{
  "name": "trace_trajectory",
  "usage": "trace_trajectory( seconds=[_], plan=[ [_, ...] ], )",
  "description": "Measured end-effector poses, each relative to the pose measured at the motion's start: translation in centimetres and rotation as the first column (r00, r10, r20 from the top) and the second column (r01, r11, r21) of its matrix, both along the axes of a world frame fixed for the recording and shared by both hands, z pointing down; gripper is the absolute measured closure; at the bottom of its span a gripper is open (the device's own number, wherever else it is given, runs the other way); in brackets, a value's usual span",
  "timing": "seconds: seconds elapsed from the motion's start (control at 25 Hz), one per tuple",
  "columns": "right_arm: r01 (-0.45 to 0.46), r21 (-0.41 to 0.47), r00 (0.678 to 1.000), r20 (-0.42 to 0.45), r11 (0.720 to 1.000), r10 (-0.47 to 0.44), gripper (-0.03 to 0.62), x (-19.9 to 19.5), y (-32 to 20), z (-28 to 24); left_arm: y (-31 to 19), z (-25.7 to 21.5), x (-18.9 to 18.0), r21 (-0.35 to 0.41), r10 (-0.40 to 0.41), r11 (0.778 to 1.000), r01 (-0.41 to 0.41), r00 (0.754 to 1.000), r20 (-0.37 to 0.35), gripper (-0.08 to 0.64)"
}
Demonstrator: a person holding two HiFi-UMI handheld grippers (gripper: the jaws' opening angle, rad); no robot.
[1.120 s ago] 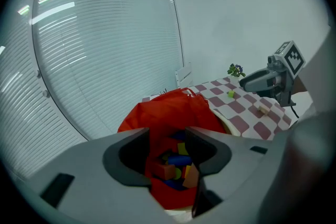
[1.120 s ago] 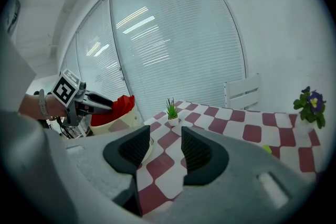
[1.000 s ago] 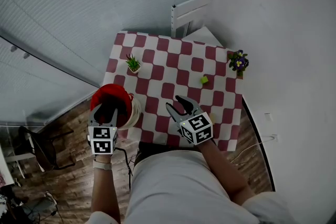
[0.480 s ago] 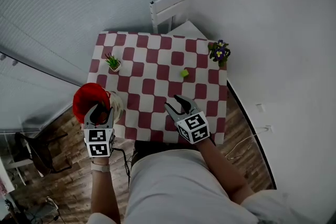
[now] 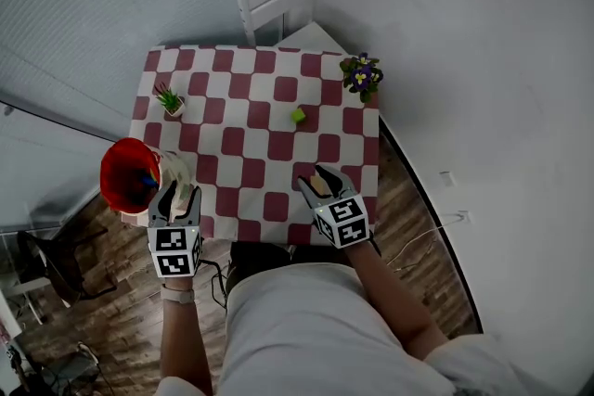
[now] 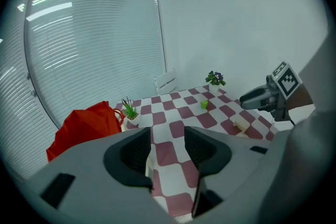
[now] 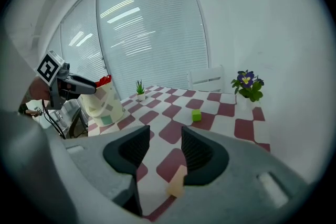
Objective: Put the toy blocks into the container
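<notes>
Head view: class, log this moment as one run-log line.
left gripper: open, beside container | right gripper: open, at beige block | green block: loose on table

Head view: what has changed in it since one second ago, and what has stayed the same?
The left gripper has drawn back from over the red-lined container toward the person, jaws open. The right gripper has shifted right to the beige block, not gripping it. The green block and the container lie where they were.

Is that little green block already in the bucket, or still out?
Still out. The green block sits on the checkered table, well apart from the red-lined container at the table's left side.
</notes>
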State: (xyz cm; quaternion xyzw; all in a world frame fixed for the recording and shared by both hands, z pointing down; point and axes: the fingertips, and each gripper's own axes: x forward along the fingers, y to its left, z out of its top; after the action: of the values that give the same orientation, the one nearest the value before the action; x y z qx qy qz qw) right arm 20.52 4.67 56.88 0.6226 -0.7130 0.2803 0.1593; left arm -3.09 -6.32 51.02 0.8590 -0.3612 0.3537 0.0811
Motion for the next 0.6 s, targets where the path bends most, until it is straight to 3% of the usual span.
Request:
trace_trajectory(
  seconds=[0.6],
  plan=[
    [0.092,-0.172,0.994,-0.042,0.981,-0.101,0.397,1.4,3.7,7.9,8.1,5.3,2.3,-0.146,-0.063,0.987,0.065,0.998,0.020,0.373]
  ],
)
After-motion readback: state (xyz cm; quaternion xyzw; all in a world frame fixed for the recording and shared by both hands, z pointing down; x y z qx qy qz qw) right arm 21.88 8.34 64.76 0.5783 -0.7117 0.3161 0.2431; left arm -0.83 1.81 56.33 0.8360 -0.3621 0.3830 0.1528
